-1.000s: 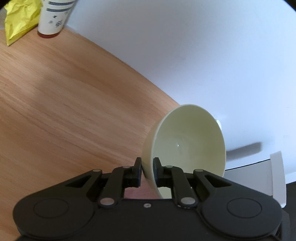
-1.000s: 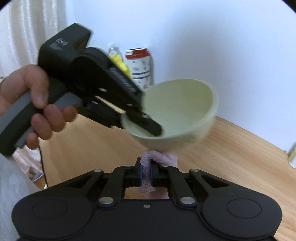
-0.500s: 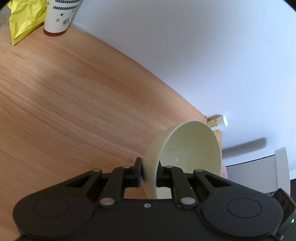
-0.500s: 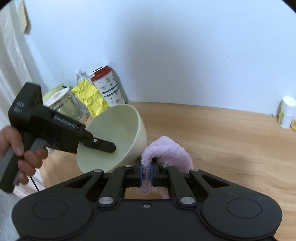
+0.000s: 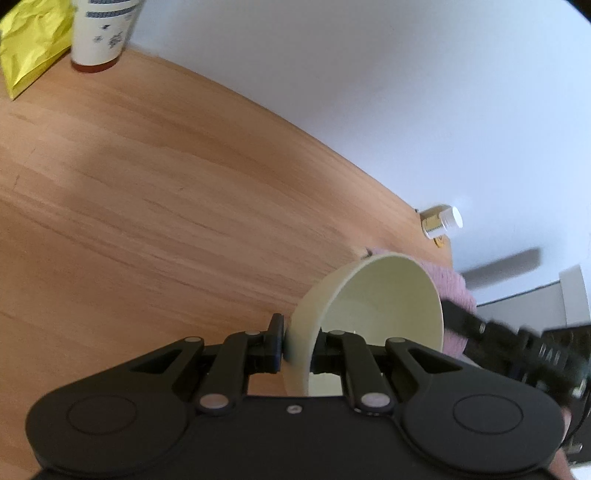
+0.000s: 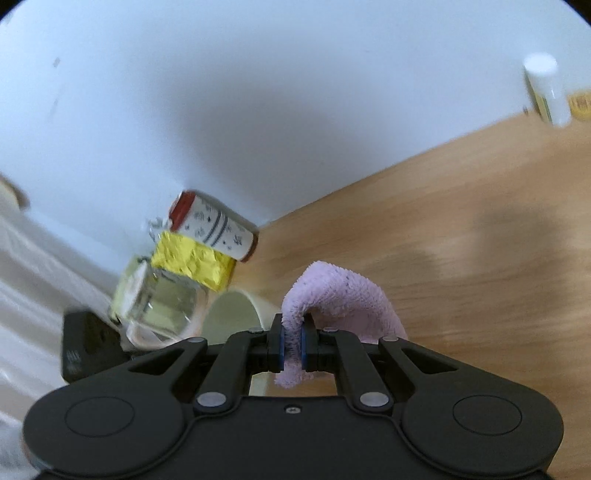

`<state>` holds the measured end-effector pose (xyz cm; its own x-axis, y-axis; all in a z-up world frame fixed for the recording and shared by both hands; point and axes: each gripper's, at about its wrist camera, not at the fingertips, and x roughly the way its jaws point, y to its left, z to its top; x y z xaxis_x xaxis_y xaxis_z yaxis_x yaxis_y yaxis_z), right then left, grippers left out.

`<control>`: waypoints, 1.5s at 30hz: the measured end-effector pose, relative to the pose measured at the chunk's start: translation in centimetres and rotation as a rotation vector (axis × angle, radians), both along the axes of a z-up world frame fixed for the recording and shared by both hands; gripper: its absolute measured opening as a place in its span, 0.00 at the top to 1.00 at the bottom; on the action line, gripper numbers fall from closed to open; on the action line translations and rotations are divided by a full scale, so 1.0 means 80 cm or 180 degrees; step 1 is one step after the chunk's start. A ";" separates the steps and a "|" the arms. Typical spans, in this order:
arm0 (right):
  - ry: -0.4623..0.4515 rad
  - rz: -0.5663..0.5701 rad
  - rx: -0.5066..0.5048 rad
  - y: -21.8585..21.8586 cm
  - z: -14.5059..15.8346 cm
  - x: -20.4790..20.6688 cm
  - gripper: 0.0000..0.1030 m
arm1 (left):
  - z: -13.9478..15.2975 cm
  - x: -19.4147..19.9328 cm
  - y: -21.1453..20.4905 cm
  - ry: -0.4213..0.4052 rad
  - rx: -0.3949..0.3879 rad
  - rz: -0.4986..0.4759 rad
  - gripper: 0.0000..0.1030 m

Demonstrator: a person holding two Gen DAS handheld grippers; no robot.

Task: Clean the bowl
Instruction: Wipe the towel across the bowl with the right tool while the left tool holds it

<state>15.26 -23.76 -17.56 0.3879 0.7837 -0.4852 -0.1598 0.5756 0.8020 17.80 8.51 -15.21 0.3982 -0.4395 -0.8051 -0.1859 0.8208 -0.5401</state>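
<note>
My left gripper [image 5: 297, 349] is shut on the rim of a pale green bowl [image 5: 380, 295], held tilted above the wooden table [image 5: 166, 192] with its opening facing right. My right gripper [image 6: 291, 349] is shut on a pink cloth [image 6: 340, 295] that droops over its fingers. In the left wrist view the pink cloth [image 5: 452, 286] shows just behind the bowl's far rim, with the right gripper's black body [image 5: 517, 347] to the right. In the right wrist view part of the bowl [image 6: 231, 314] shows low on the left, beside the cloth.
A white patterned cup with a red base [image 5: 105, 33] and a crumpled yellow bag [image 5: 29, 40] stand at the table's far left by the wall. A glass jar [image 6: 159, 302] stands near them. A small white-capped bottle [image 5: 441, 221] stands at the table's far right edge.
The right gripper with the cloth has swung in close to the bowl, and its view now tilts hard. The left gripper has kept its hold on the bowl, turning slightly.
</note>
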 end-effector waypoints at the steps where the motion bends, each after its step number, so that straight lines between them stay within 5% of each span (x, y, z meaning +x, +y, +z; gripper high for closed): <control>1: 0.0096 -0.0014 0.0107 0.000 -0.003 0.007 0.91 | 0.000 0.001 -0.001 -0.0001 0.0012 -0.0027 0.89; 13: 0.0579 0.0219 0.0159 0.026 -0.006 0.046 0.90 | -0.004 0.001 -0.008 0.0031 0.0152 -0.0286 0.88; 25: 0.1122 0.1047 0.0205 0.063 -0.014 0.086 0.88 | 0.009 -0.004 -0.043 -0.0201 0.0512 -0.0985 0.87; 45: 0.1492 0.1313 -0.0487 0.058 -0.034 0.113 0.88 | 0.015 -0.023 -0.052 -0.0446 0.0813 -0.1253 0.86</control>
<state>24.26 -19.10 -20.27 -0.2109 0.7316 -0.6483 -0.0451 0.6552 0.7541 15.97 4.32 -14.03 0.3536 -0.3740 -0.8574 0.2253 0.9236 -0.3100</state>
